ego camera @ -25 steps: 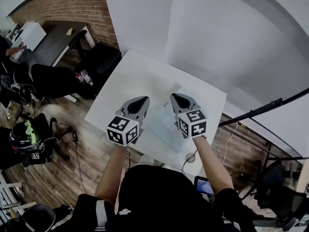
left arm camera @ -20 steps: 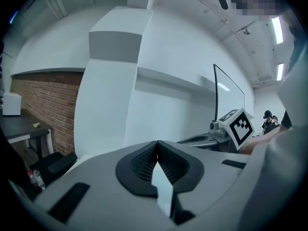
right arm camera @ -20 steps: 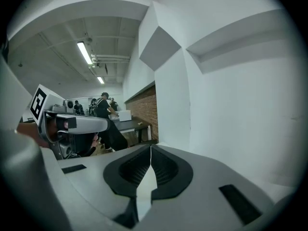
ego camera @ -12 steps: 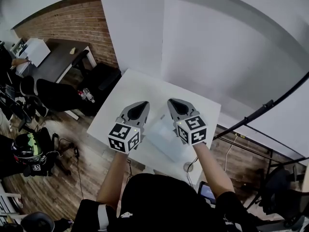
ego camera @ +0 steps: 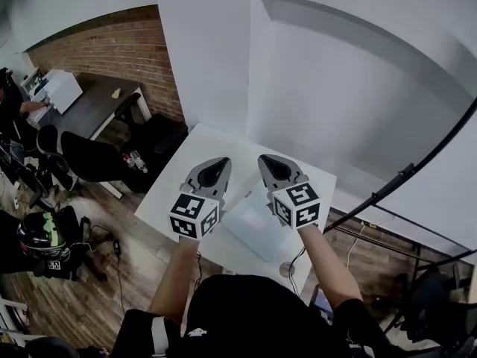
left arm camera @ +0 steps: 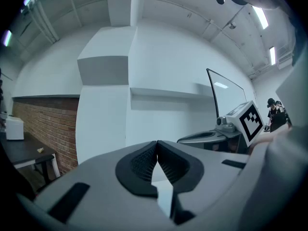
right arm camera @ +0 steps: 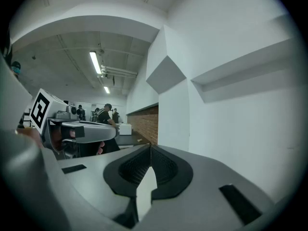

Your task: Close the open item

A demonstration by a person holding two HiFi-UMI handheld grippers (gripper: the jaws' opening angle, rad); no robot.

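A pale, flat rectangular item [ego camera: 252, 228] lies on the white table [ego camera: 194, 155]; the grippers hide part of it and I cannot make out its open part. My left gripper [ego camera: 223, 161] and right gripper [ego camera: 263, 157] hover side by side above the table's near half, over that item. Both are shut, tips together, with nothing held. The left gripper view shows its jaws [left arm camera: 157, 142] closed against a white wall, with the right gripper's marker cube [left arm camera: 251, 121] at the right. In the right gripper view the jaws [right arm camera: 150, 146] are closed too, pointing at the wall above table level.
A white wall and column [ego camera: 216, 58] stand right behind the table. A brick wall [ego camera: 112, 39], a dark desk [ego camera: 93, 107] and black chairs [ego camera: 93, 159] are at the left. A black pole [ego camera: 402, 174] slants at the right. People [right arm camera: 107, 113] stand far off.
The head view has tipped upward, so the table sits lower and smaller in the picture. Both grippers stay shut and side by side, the left one shifted slightly up.
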